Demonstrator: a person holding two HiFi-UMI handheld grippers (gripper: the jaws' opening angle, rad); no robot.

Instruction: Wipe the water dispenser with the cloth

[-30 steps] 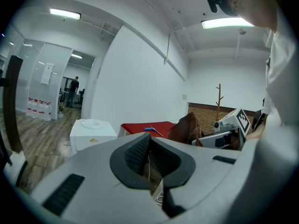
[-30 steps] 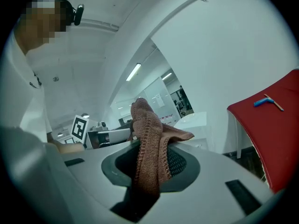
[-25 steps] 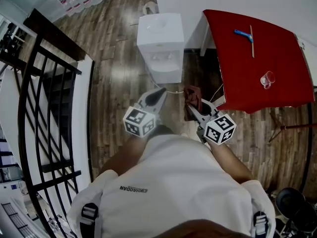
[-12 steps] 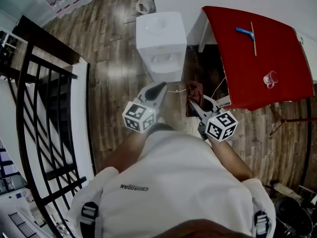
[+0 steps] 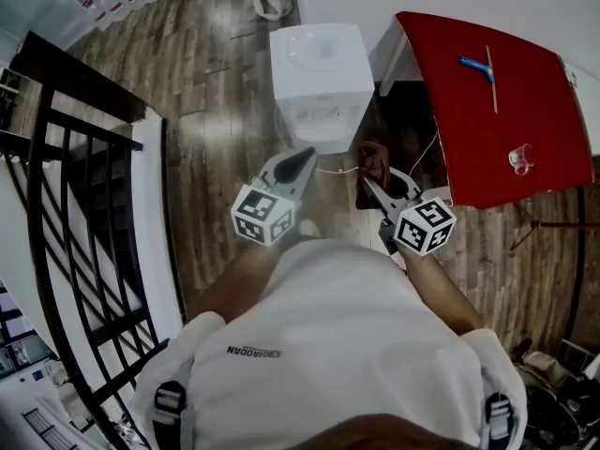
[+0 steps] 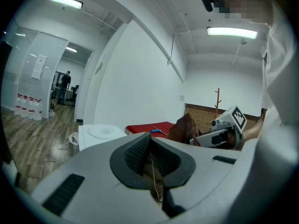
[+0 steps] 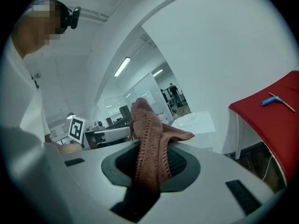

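Observation:
The white water dispenser [image 5: 322, 78] stands on the wood floor just ahead of both grippers. My right gripper [image 5: 367, 180] is shut on a brown knitted cloth [image 5: 373, 160], which bunches up above its tips. In the right gripper view the cloth [image 7: 149, 134] hangs between the jaws of the right gripper [image 7: 152, 164], with the dispenser [image 7: 196, 121] beyond. My left gripper [image 5: 300, 162] points at the dispenser's lower front. Its jaws meet in the left gripper view [image 6: 150, 141] with nothing held. That view also shows the dispenser [image 6: 100, 133] and the cloth [image 6: 183, 129].
A red table [image 5: 478, 101] stands right of the dispenser, carrying a blue-handled tool [image 5: 475, 65] and a glass [image 5: 521, 159]. A black stair railing [image 5: 84, 204] runs along the left. A white cable [image 5: 330, 171] lies on the floor between the grippers.
The dispenser and the red table now sit slightly further right in the head view. Both grippers keep the same pose, and the cloth stays in the right one.

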